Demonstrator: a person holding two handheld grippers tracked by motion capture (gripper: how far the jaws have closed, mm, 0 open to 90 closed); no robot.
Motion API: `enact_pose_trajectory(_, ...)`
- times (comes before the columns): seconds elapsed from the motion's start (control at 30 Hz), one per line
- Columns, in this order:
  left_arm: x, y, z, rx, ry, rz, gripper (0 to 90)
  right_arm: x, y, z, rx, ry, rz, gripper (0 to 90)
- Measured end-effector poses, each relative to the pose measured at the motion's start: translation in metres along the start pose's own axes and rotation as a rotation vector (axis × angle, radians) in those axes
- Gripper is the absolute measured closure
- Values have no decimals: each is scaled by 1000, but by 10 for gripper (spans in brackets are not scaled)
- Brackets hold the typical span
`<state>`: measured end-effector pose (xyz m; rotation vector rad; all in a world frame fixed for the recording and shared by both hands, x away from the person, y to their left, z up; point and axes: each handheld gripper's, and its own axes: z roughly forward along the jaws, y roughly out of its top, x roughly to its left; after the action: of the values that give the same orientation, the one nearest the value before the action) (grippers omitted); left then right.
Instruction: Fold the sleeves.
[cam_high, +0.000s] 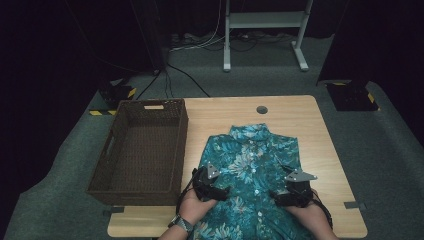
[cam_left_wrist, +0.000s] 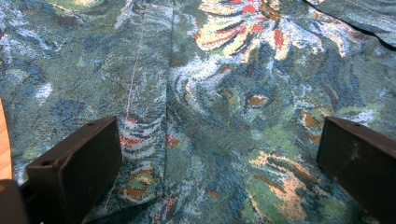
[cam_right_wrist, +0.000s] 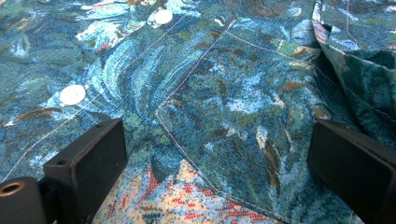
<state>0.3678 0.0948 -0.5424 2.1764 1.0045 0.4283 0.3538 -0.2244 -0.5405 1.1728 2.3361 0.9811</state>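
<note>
**Both grippers down on the floral shirt, mid-fold**

Starting at my far left, the wicker basket (cam_high: 142, 150) sits at the table's left edge, nothing showing in it, apart from the shirt by a strip of bare wood. I read it as the place the garment ends up once folded.

Next comes my left gripper (cam_high: 214, 189), low over the left side of the teal floral shirt (cam_high: 252, 165). In the left gripper view its jaws stand wide apart, with cloth lying flat between them and a stitched seam (cam_left_wrist: 135, 70) running up from the left jaw. Nothing is pinched; the jaws are released.

The shirt lies face up in the middle of the wooden table (cam_high: 330, 125), collar away from me, buttoned placket down its centre, and its hem runs off the near edge towards me. Its sides look already turned in, so I judge the fold to be partway done.

On the right, my right gripper (cam_high: 295, 195) rests over the shirt's right side. Its jaws are spread too, straddling the chest pocket (cam_right_wrist: 243, 121), with two white buttons (cam_right_wrist: 72, 94) off to the left of that view. Nothing is held there.

My next move, as I see it, is to take the lower cloth in both sets of jaws and fold it up towards the collar evenly, without dragging the shirt.
</note>
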Motion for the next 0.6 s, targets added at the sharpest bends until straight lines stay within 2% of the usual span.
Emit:
enact_pose_trajectory(0.23, -4, -3, -3, 1, -1, 2, 0, 3, -4, -4, 3, 0, -6, 40)
enact_pose_trajectory(0.4, -14, -10, -10, 2, -5, 5, 0, 10, -13, -13, 7, 8, -13, 29)
enact_pose_trajectory(0.53, -22, -13, -14, 8, -13, 13, 0, 14, -19, -19, 10, 20, -16, 25)
enact_pose_trajectory(0.6, -22, -12, -15, 15, -13, 17, 0, 14, -18, -22, 15, 47, 1, 42)
